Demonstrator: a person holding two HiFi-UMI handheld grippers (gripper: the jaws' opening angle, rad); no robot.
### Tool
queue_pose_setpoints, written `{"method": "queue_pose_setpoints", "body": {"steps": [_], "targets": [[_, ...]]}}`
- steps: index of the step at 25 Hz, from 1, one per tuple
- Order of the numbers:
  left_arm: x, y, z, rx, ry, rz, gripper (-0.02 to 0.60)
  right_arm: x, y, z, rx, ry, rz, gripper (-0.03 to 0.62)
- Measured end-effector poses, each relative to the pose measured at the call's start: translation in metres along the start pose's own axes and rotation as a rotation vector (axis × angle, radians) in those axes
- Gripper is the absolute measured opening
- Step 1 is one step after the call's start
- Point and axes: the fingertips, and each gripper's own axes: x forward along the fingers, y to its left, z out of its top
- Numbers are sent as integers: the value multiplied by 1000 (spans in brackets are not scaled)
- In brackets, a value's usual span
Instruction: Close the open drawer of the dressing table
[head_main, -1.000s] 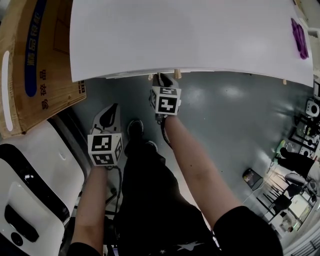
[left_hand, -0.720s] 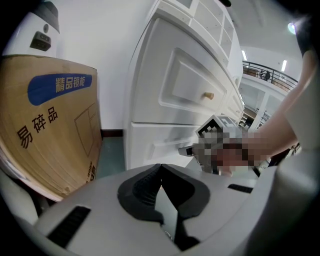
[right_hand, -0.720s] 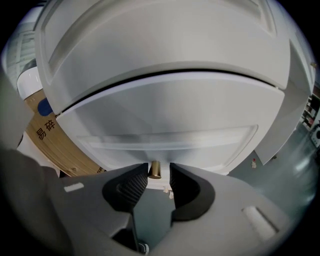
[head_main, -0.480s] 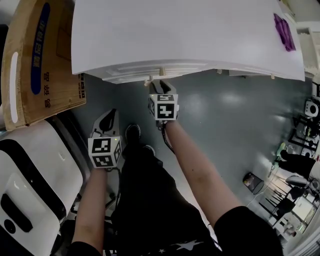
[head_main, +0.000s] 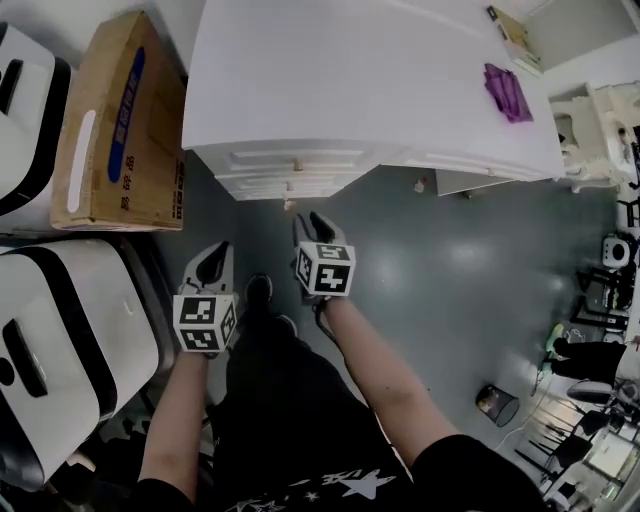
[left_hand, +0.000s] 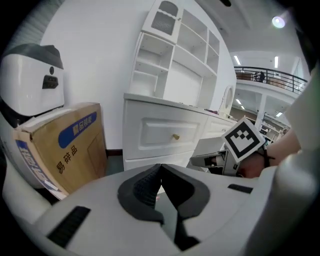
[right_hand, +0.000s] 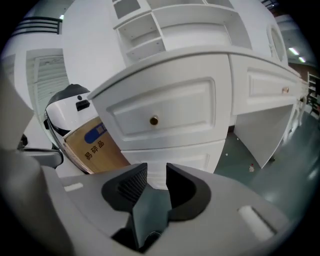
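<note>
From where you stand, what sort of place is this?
Probably a workshop or test hall, not a bedroom: the dressing table stands on bare floor beside a cardboard box, with a balcony railing beyond.

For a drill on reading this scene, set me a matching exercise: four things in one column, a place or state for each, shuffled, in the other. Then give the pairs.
Things:
1. left claw
2. right claw
3. cardboard box
4. purple item

Places or states:
A. lying on top of the dressing table, near its right end
B. jaws apart, nothing between them
C. standing just left of the dressing table
D. jaws together, nothing held

Pairs: 1-D, 2-B, 3-C, 4-A
</note>
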Motion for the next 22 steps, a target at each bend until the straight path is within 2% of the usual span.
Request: {"method": "queue_pose_setpoints", "body": {"steps": [4,8,11,17,22], "targets": [[-43,-17,17,-48,-57,26,9,-58,10,16,-66,-53,35,85],[-80,-34,22,-25,-72,23,9,-109,5,17,-89,-88,49,30],[-99,-43,15,-24,-60,12,9,-139,-7,9,-59,-102,22,15],[-123,-58,9,-8,-71,-31,9,-180,-25,-4,-107,-155,-67,3],[-168,-63,4,-8,-142,-55,9,-218,11,-17,-104,-216,-65,3]]}}
